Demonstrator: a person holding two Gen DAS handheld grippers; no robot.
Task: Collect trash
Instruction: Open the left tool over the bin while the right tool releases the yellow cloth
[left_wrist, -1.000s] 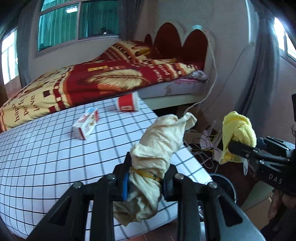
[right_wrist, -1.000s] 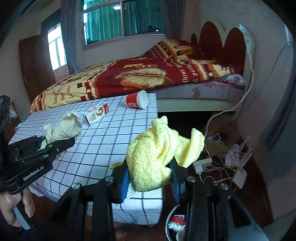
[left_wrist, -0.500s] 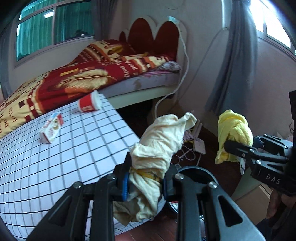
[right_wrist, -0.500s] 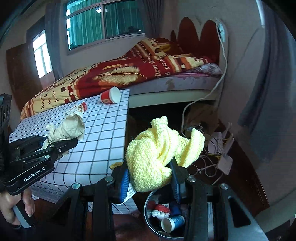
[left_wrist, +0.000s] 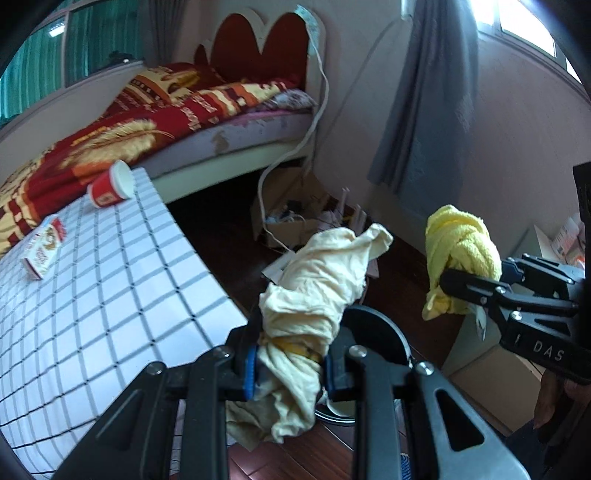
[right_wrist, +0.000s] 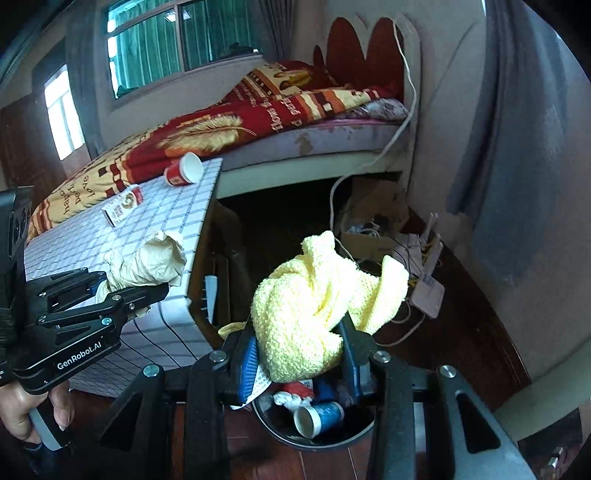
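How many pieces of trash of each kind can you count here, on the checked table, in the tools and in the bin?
Cloths held in tools: 2, cream cloth, yellow cloth
Cups: 2, red cup, blue cup
Cartons: 1, carton
Crumpled red-and-white wrapper in bin: 1
Total: 6

The table cover (left_wrist: 92, 295) is white with a dark grid. On it lie a red paper cup (left_wrist: 110, 186) and a red-and-white carton (left_wrist: 42, 251). The crumpled cloth (left_wrist: 314, 295) is cream; the towel (right_wrist: 314, 306) is pale yellow. The blanket (right_wrist: 229, 129) is red and gold.

Both grippers carried off the checked table (left_wrist: 92, 295), now seemingly over the bin (right_wrist: 321, 435)
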